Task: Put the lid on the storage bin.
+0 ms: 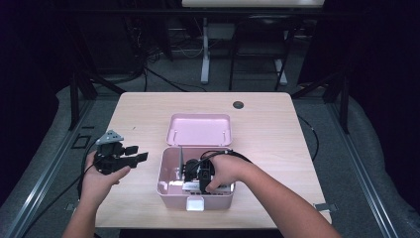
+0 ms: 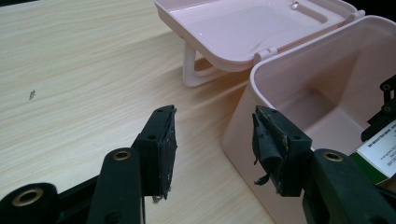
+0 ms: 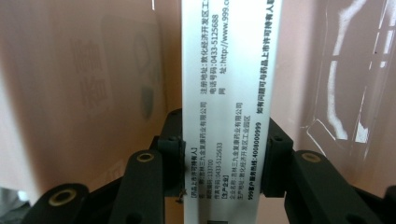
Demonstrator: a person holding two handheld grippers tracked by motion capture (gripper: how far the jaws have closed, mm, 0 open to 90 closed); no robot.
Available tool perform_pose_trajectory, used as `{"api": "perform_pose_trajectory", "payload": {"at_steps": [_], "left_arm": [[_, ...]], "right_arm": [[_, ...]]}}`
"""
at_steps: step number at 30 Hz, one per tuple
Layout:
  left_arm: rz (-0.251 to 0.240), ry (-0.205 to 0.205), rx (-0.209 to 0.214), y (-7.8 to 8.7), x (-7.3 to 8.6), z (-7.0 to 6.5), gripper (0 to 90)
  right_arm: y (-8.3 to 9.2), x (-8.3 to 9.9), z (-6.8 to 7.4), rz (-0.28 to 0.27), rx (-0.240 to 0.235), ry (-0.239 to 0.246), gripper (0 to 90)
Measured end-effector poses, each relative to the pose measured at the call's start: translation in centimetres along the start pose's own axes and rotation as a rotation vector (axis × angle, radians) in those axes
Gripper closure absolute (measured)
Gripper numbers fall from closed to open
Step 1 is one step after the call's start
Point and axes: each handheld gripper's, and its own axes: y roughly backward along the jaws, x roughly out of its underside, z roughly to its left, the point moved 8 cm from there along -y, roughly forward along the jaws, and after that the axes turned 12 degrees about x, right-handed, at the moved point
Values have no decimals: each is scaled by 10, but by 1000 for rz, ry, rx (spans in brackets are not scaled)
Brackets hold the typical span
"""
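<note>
— What can you read between your right gripper's (image 3: 224,154) jaws?

— The white side of a medicine box (image 3: 229,93) carries Chinese print running along its length. You can make out "0433-5125668", "http://www.999.c" cut off at the top edge, "133700", "0433-5125633" and, in bold, "4008000999".

— And past your left gripper (image 2: 212,140)?

— To its right, inside the pink box (image 2: 299,79), a white label (image 2: 380,151) with dark print, too small to read.
</note>
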Motion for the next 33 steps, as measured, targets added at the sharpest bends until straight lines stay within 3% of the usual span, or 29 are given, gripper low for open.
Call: {"api": "perform_pose_trajectory", "payload": {"at_steps": [5,12,25,33], "left_arm": [[0,-2,-1,0,0,0,494],[-2,-1,3,1,-1,0,494],[-4,-5,-1,1,-1,0,494],[1,-5,1,1,-1,0,494]], "right_arm": [[8,-4,-1,-35,-9,-23,573],[19,-6,2,-55,-4,-6,602],[21,-7,7,-57,-6,54,619],[21,-7,7,-49,-8,32,618]]}}
